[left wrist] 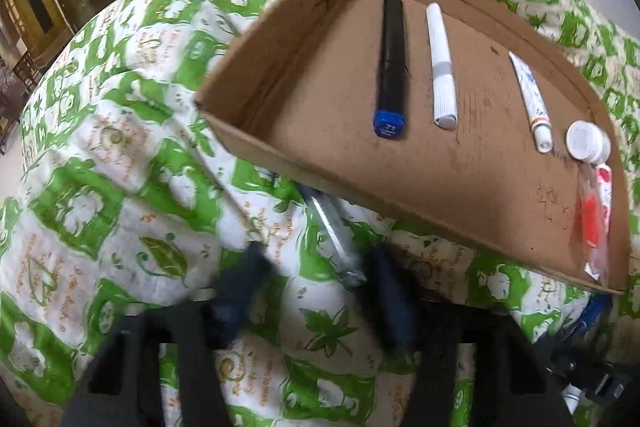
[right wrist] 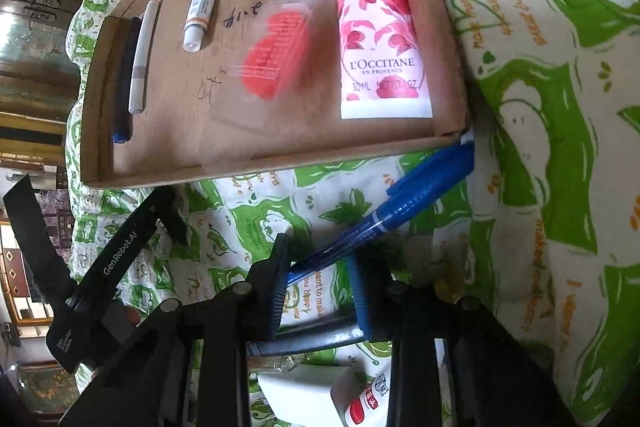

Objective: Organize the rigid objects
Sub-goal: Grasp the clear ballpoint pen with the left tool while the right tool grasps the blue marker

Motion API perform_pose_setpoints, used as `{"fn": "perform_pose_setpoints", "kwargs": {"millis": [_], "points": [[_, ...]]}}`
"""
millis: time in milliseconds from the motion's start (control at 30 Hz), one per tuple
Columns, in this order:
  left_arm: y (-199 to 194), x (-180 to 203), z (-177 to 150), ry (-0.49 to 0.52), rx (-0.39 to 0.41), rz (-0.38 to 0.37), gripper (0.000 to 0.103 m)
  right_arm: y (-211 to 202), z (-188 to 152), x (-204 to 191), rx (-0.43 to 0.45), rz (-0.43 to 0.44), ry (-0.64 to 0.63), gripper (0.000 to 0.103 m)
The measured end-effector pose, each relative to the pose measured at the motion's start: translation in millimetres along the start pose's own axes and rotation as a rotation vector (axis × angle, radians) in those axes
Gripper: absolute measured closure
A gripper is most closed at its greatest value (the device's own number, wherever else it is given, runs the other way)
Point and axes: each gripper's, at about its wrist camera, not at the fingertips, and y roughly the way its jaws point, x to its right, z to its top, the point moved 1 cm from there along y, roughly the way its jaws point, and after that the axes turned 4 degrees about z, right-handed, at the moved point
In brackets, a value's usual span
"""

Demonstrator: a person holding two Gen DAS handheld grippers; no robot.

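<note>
Now found right gripper tipped steeply down over quilt, jaws drawn narrow about near tip of blue pen. Saw tip touching one pad; could not tell whether the other pad pressed, so could not call it clamped. Noted long axis slanting from between the fingers, away and to the right, far end just beside near corner of tray. Placed blue pen on quilt, outside tray.

Found left gripper likewise nose-down, fingers blurred, straddling near end of clear pen with cloth showing on either side: released, not gripping. Noted its axis running almost straight ahead, far end at tray's near wall, also on quilt.

Judged each pen nearest its own gripper, with tray dead ahead of both. Reckoned coming move a lift forward over near wall, then laying down parallel to marker. Expected blue pen's slant to demand a wrist turn first.
</note>
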Motion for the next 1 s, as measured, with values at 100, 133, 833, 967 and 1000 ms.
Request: {"fn": "perform_pose_setpoints", "kwargs": {"millis": [100,133,833,967,1000], "points": [[-7,-11,-5,0.02,-0.02,-0.039,0.091,2,1,-5,-0.008,-0.012,-0.018,0.075],[-9,-16,-8,0.03,-0.032,-0.055,0.093,2,0,-6,-0.014,-0.019,-0.028,0.075],[-16,-30,-40,0.14,-0.162,-0.172,0.09,17,-18,-44,-0.166,0.136,-0.1,0.074],[-10,-24,-26,0.129,-0.15,-0.169,0.089,11,-10,-33,-0.13,0.133,-0.068,0.073],[-6,-23,-21,0.123,-0.148,-0.174,0.089,8,-9,-32,-0.111,0.139,-0.063,0.073]]}}
